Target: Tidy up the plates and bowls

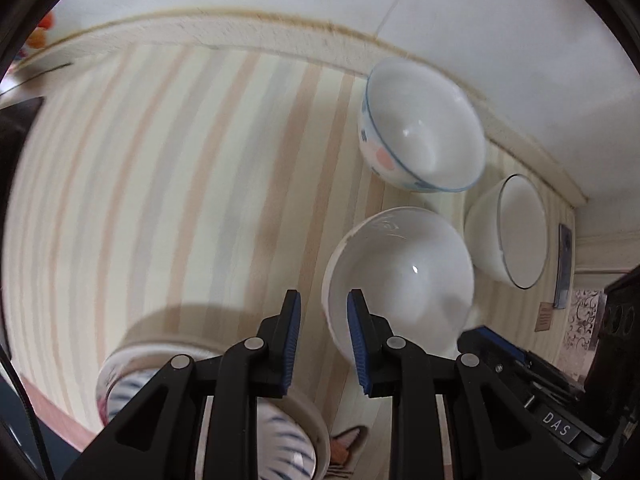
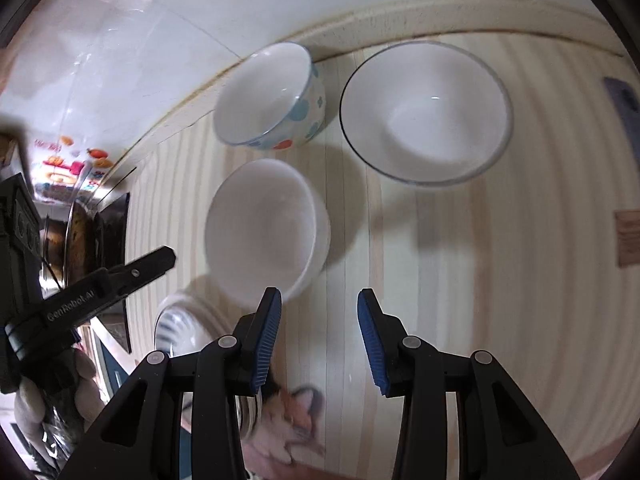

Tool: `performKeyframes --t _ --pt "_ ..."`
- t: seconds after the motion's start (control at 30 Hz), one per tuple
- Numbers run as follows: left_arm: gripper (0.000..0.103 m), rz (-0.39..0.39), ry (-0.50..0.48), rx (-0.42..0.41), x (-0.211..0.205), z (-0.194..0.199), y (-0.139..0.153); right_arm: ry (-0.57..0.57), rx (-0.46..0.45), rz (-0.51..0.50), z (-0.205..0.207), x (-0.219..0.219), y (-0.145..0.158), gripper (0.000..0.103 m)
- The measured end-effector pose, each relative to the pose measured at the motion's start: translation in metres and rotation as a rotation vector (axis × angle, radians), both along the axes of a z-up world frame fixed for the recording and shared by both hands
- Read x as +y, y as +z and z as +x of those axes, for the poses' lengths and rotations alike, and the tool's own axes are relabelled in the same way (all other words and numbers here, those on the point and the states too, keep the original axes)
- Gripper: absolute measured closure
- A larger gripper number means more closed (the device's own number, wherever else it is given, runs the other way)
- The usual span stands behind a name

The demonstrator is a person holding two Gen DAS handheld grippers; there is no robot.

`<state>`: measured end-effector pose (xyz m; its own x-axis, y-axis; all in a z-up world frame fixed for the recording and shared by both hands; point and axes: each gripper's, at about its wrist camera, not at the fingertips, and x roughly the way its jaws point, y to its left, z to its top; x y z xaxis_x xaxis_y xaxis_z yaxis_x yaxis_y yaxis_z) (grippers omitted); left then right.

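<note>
A: Left gripper: how did the jaws stand?

B: Drawn nearly together, with only a narrow gap between the blue pads. Nothing was between them. It pointed steeply down at the striped tabletop.

A: And the bowls relative to it?

B: A plain white bowl sat just ahead and slightly right of its tips, with the right pad overlapping the bowl's rim in view; whether they touched, I could not tell. Further ahead and to the right stood a dotted bowl with a blue rim, near the wall. To the far right sat a dark-rimmed white bowl. Beneath the left finger was a blue-striped bowl, partly hidden by the gripper.

A: Right gripper?

B: Jaws apart, empty, with striped tabletop showing between the pads. It also pointed downward.

A: What did it look onto?

B: The plain white bowl lay just ahead of its left finger. Beyond that was the dotted bowl. Ahead and to the right was the dark-rimmed bowl, well apart from the tips. The blue-striped bowl sat low on the left, beside the left finger. The other gripper's black finger came in from the left edge. A cat picture lay on the tabletop under the fingers.

A: Were any bowls stacked?

B: None; all four sat separately and upright.
</note>
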<state>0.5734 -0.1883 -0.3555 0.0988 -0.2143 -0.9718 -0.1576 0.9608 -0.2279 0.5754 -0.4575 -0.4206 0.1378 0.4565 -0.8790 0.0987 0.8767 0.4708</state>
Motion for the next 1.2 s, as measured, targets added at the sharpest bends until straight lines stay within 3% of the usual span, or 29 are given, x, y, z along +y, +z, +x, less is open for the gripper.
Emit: performKeyframes --t 0.2,0.23,0.3,0.5,0.77,0.97,1.2 --pt "0.082 -0.042 -0.038 0.014 -0.008 0.017 -0.023 -0.020 0.044 0.042 0.027 0.008 -0.038 0.063" --pt "0.082 -0.048 -0.046 0.007 -0.010 0.017 -0.024 -0.020 0.040 0.043 0.028 0.009 -0.041 0.066" --pt "0.082 -0.036 -0.055 -0.008 -0.012 0.019 -0.024 -0.013 0.043 0.047 0.031 0.011 -0.046 0.085" --pt "0.082 0.005 -0.089 -0.044 -0.023 0.013 -0.017 0.019 0.003 -0.015 0.027 0.024 -0.039 0.087" --pt "0.082 0.004 -0.129 -0.094 -0.040 -0.017 0.011 0.034 -0.020 -0.009 0.004 0.021 -0.022 0.088" --pt "0.082 -0.013 -0.175 -0.106 -0.060 -0.054 0.024 0.038 -0.031 -0.005 -0.032 0.001 -0.003 0.087" --pt "0.082 -0.005 -0.242 -0.077 -0.088 -0.099 0.015 0.020 -0.017 -0.007 -0.087 -0.036 0.004 0.087"
